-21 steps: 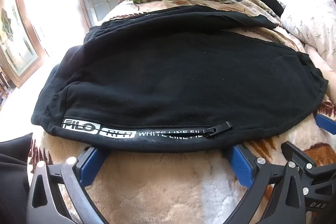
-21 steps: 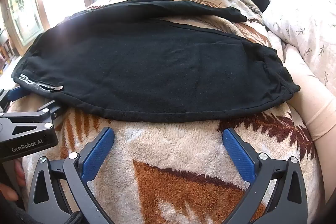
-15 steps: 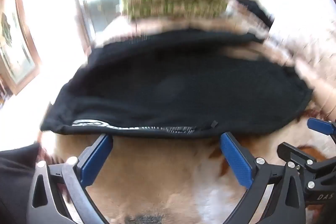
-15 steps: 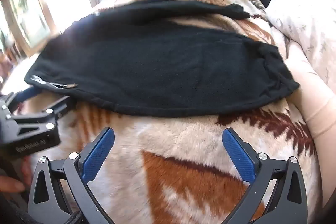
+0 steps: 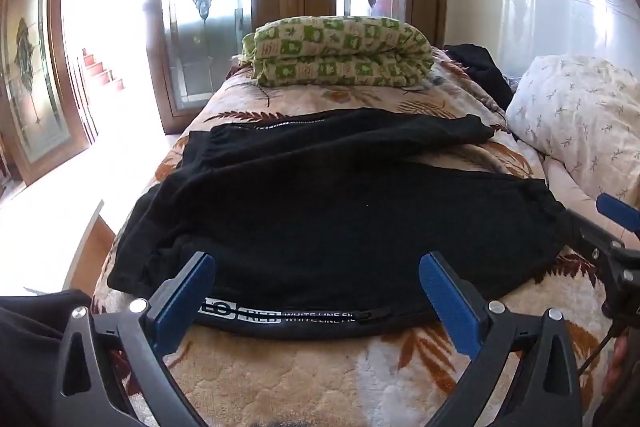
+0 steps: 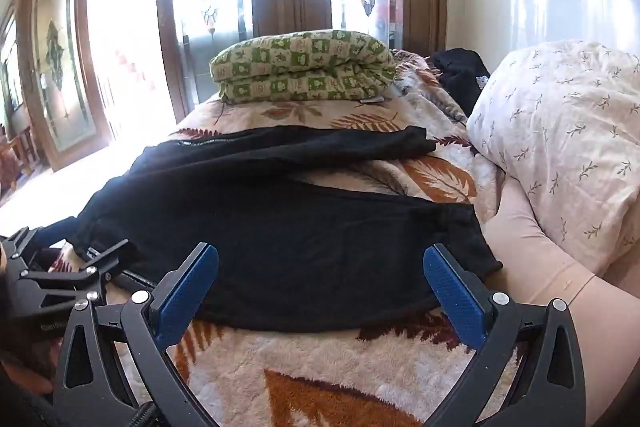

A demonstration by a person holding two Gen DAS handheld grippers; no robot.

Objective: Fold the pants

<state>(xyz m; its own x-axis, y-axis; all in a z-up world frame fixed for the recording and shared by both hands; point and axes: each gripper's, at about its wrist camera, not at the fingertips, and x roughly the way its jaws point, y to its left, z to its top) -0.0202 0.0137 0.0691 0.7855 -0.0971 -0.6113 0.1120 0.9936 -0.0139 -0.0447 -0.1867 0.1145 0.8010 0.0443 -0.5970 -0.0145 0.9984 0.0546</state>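
**Pants spread flat on the bed, both grippers wide apart at the near hem**

Pants (image 5: 340, 219), one black pair, lie flat across a fleece blanket (image 5: 320, 367) printed with brown leaves, which covers the bed. The waist end sits toward 9 o'clock and the two legs run out toward 3 o'clock, parted in a narrow V so that a strip of blanket shows between them. The near leg is broad and smooth. Along its near edge runs a zipped pocket with white lettering (image 5: 280, 315), the zip pull lying at the right end of the print. The far leg is slimmer and ends in a cuff at about 2 o'clock.

The left gripper (image 5: 316, 291) has its jaws standing wide apart, the blue pads straddling the lettered edge of the near leg; whether the pads touch the cloth I cannot tell. The right gripper (image 6: 320, 283) is likewise wide apart, its pads over the near leg's edge closer to the cuff. Each gripper shows at the side of the other's view.

At 3 o'clock a pale sleeve-like fabric roll (image 6: 540, 267) lies beside the cuff, and behind it one white pillow (image 6: 560, 147) with a sprig print. Beyond the pants, at 12 o'clock, sits one folded green-and-cream quilt (image 5: 340, 53). A dark garment (image 5: 480, 71) is heaped at about 1 o'clock. Glass doors (image 5: 200, 7) with leaded panes stand behind the bed.
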